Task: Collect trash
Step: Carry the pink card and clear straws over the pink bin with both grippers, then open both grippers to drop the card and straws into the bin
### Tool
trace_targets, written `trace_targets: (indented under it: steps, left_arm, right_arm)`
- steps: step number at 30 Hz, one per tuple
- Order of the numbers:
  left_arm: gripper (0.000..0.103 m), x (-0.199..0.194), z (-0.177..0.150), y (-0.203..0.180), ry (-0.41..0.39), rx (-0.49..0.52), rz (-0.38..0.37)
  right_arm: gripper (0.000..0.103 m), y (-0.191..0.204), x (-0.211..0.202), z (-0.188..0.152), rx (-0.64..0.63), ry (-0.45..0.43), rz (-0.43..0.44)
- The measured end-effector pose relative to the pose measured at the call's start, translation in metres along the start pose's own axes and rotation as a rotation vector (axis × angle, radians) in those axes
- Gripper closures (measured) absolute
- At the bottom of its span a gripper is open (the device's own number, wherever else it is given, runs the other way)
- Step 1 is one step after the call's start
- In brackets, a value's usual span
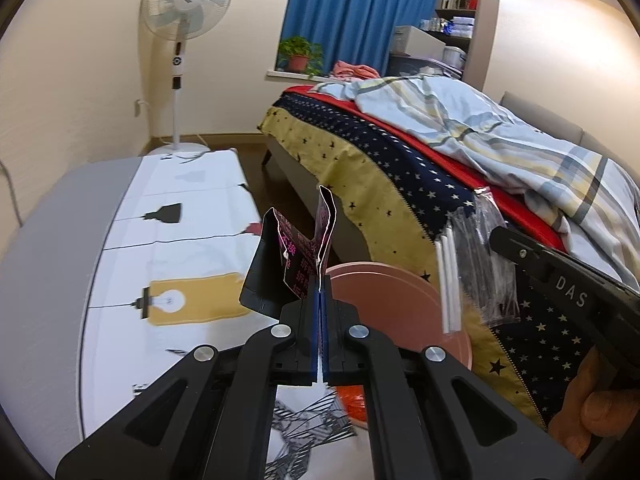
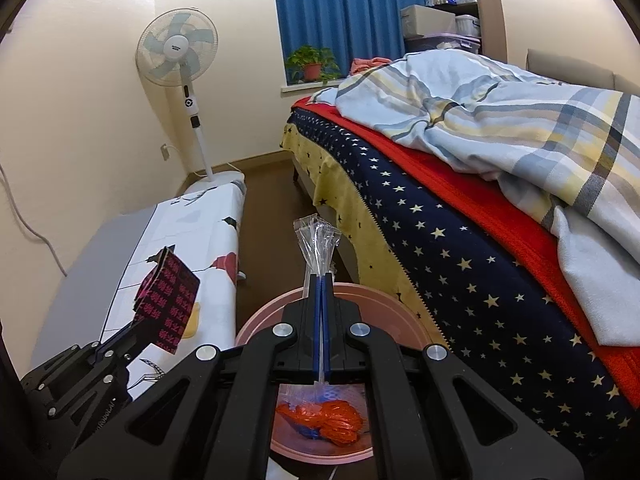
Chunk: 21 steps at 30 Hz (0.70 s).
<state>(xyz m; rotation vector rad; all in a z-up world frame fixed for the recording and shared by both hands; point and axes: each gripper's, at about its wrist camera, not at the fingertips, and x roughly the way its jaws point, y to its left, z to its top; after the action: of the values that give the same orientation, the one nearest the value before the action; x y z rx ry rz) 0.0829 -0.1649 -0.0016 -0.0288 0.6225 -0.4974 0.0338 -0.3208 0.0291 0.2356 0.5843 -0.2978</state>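
Note:
My left gripper is shut on a black wrapper with pink print, which sticks up above its tips over the edge of the cloth-covered table. Just right of it stands a pink bin. My right gripper is shut on a clear plastic bag directly above the pink bin, with orange crumpled trash lying inside. In the left wrist view the right gripper comes in from the right with the clear bag hanging from it. The right wrist view shows the left gripper and its wrapper at the left.
A low table with a white printed cloth runs along the left. A bed with a star-patterned cover and a plaid quilt fills the right. A narrow strip of brown floor lies between them. A standing fan is in the far corner.

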Motion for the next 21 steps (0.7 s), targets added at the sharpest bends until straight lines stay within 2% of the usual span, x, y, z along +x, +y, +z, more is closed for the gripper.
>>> trace_targets:
  steps: [21]
  left_arm:
    - [0.103, 0.039, -0.004, -0.019, 0.076, 0.008, -0.076]
  right_arm:
    - [0.102, -0.013, 0.021, -0.004, 0.011, 0.043, -0.075]
